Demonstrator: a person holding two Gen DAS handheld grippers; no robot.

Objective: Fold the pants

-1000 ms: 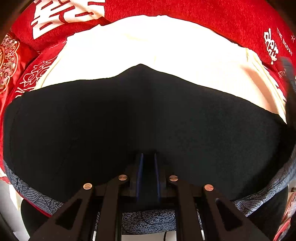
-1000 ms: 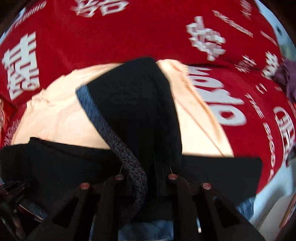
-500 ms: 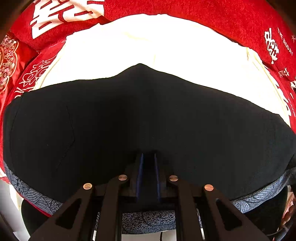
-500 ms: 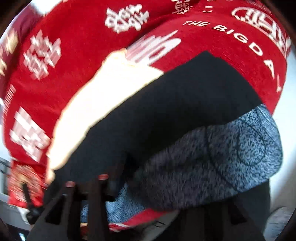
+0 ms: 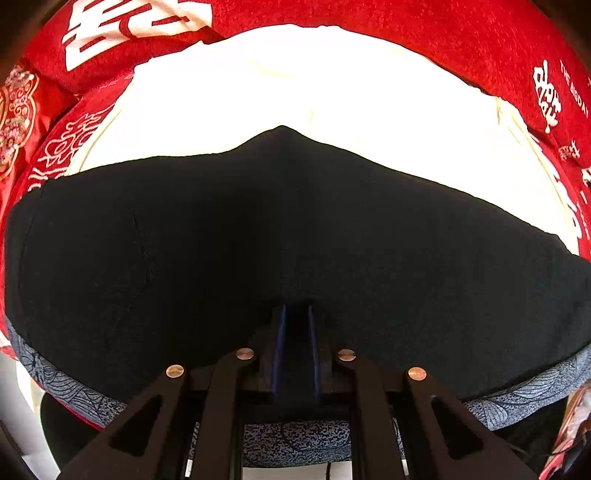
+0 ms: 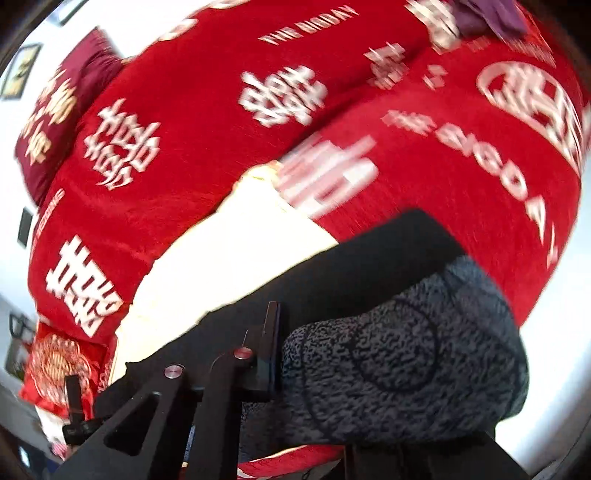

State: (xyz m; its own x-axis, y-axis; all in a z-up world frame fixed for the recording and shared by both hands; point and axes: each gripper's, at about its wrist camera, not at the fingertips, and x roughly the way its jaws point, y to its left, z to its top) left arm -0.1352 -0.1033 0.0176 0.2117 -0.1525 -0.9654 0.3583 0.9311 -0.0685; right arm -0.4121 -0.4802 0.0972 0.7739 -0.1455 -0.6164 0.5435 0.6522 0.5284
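Black pants [image 5: 295, 240] with a blue-grey patterned waistband [image 5: 291, 441] lie spread across a cream cloth on a red bed. My left gripper [image 5: 295, 317] is shut on the pants' near edge at the waistband. In the right wrist view my right gripper [image 6: 291, 332] is shut on the pants [image 6: 369, 266]; the patterned waistband [image 6: 402, 373] drapes over and hides its right finger. The left gripper shows small at the lower left of that view [image 6: 74, 413].
A cream cloth [image 5: 295, 92] lies under the pants on a red bedspread [image 6: 221, 92] with white characters. A dark red pillow [image 6: 55, 129] is at the far left. A purple garment [image 6: 487, 18] lies at the far end. White floor shows beyond the bed edge.
My right gripper has swung and tilted, carrying the pants' waistband end outward toward the bed edge; its view is blurred. My left gripper has stayed still on the pants.
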